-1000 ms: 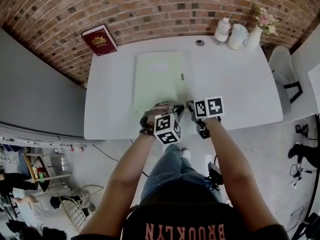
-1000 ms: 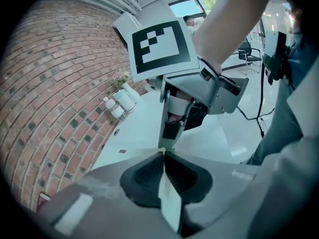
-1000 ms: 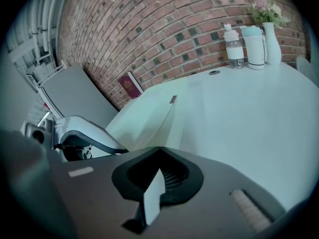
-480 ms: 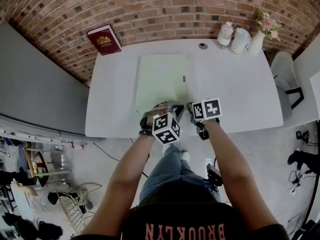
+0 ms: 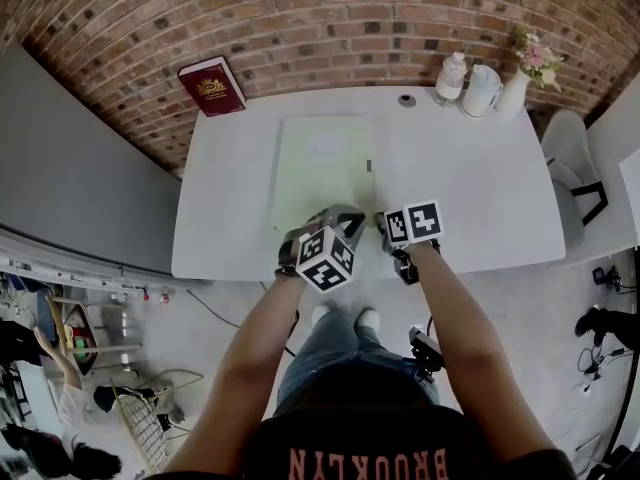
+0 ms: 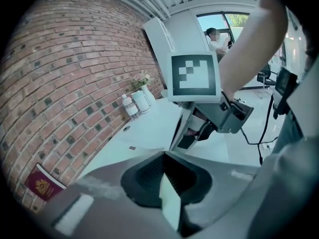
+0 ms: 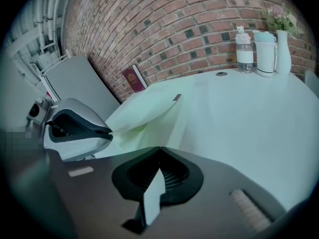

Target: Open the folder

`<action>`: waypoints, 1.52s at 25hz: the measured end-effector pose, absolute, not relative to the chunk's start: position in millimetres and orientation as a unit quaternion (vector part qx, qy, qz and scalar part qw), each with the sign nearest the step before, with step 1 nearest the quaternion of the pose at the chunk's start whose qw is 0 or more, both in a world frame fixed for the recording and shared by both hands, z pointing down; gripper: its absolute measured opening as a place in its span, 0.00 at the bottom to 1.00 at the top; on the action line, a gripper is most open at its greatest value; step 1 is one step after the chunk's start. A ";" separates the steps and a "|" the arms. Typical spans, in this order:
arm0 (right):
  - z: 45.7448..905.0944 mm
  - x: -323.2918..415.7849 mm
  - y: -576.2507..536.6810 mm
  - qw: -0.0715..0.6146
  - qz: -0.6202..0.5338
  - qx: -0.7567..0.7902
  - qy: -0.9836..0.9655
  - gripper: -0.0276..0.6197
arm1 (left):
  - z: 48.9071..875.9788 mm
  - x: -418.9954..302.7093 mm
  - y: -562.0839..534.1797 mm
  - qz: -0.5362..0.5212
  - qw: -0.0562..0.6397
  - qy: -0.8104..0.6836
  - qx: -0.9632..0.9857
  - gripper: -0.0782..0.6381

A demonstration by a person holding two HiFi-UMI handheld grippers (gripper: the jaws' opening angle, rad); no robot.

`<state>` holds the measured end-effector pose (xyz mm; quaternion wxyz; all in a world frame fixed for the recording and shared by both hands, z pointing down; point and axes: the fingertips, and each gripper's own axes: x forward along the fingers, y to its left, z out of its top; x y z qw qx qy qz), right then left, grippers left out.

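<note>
Folder: pale green, lying on the white table, left of centre, long side running away from the person. A small dark tab is sitting on its right edge. Both grippers are working at its near edge.

Left gripper is clamping the near edge. Its jaws are fully together on a thin pale green sheet, which is showing edge-on between them in the left gripper view. In the right gripper view this gripper is pinching the near corner of the top cover. That corner is standing raised off the layer below, with a wedge-shaped gap under it. The far end of the cover is lying down on the table.

Right gripper is sitting just beside the left one, on its right. It is also gripping, jaws closed on a thin pale strip at the folder's near right. Which layer it is holding: cannot tell.

Further out, a red book is leaning against the brick wall past the table's far left corner. A bottle, a white jug and a vase with flowers are standing together at the far right.
</note>
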<state>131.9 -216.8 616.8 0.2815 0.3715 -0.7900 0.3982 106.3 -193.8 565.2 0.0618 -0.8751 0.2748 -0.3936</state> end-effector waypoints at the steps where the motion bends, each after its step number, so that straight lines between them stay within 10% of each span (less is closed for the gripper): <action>1: 617.1 131.9 -216.5 0.283 0.398 0.371 -0.790 0.05 | 564.7 106.1 -193.8 -0.392 0.060 0.276 -0.876 0.11; 38: 617.1 132.9 -215.9 0.321 0.398 0.409 -0.756 0.05 | 486.4 50.8 -180.6 -0.320 0.019 0.294 -0.900 0.12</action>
